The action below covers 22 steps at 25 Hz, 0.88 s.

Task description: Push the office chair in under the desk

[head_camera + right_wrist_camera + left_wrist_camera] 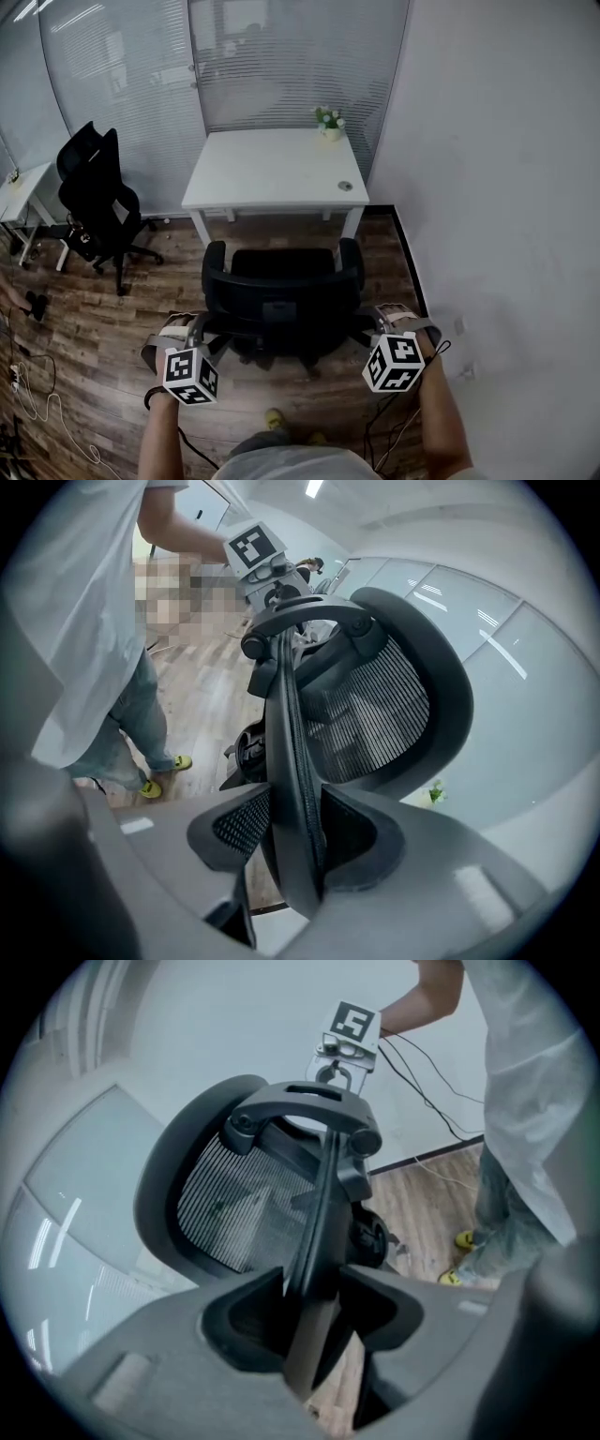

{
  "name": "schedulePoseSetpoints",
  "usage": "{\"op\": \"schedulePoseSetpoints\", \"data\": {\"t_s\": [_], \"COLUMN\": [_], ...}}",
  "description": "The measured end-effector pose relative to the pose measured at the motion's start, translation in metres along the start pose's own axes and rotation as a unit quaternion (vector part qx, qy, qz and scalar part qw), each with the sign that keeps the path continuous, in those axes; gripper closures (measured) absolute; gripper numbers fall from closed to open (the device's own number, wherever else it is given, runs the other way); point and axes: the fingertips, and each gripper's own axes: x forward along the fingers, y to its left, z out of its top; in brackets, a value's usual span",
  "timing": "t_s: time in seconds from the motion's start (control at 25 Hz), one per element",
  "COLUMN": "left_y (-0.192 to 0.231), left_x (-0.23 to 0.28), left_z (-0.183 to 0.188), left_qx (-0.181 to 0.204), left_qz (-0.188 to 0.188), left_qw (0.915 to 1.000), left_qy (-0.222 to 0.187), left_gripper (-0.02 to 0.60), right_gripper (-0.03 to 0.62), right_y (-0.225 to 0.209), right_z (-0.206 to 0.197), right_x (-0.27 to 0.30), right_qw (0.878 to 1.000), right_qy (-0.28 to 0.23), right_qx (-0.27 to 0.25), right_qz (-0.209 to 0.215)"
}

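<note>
A black mesh-back office chair (281, 292) stands on the wood floor in front of the white desk (272, 169), its seat facing the desk's open front. My left gripper (208, 330) is shut on the left edge of the backrest (253, 1194), whose rim runs between the jaws of that gripper (314, 1293). My right gripper (367, 324) is shut on the right edge of the same backrest (375, 714), and the rim is pinched between the jaws of that gripper (295, 832). Each gripper view shows the other gripper's marker cube across the backrest's top.
A second black chair (98, 202) stands at the left by a small white table (23, 187). A potted plant (330, 124) sits on the desk's far right corner. A white wall (497, 187) runs close on the right. Cables (37, 394) lie on the floor at left.
</note>
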Motion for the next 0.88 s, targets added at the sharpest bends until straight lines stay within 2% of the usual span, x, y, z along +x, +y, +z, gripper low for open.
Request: {"op": "schedulePoseSetpoints", "data": {"t_s": [0.2,0.6,0.88], "left_y": [0.012,0.042,0.074], "left_x": [0.014,0.042,0.061], "left_z": [0.003,0.008,-0.005], "left_qx": [0.006,0.002,0.001], "left_qz": [0.015,0.016,0.021], "left_qw": [0.9997,0.9998,0.9998], "left_qy": [-0.017,-0.009,-0.005], "left_gripper": [0.399,0.402,0.396], "right_gripper": [0.424,0.414,0.414], "right_y": [-0.017,-0.059,-0.086], "right_z": [-0.008,-0.023,-0.017], "right_x": [0.012,0.034,0.054], "right_qw": [1.000,1.000,1.000], "right_qy": [0.011,0.005,0.005], "right_qx": [0.012,0.016,0.023], "right_qz": [-0.002,-0.002,-0.008]}}
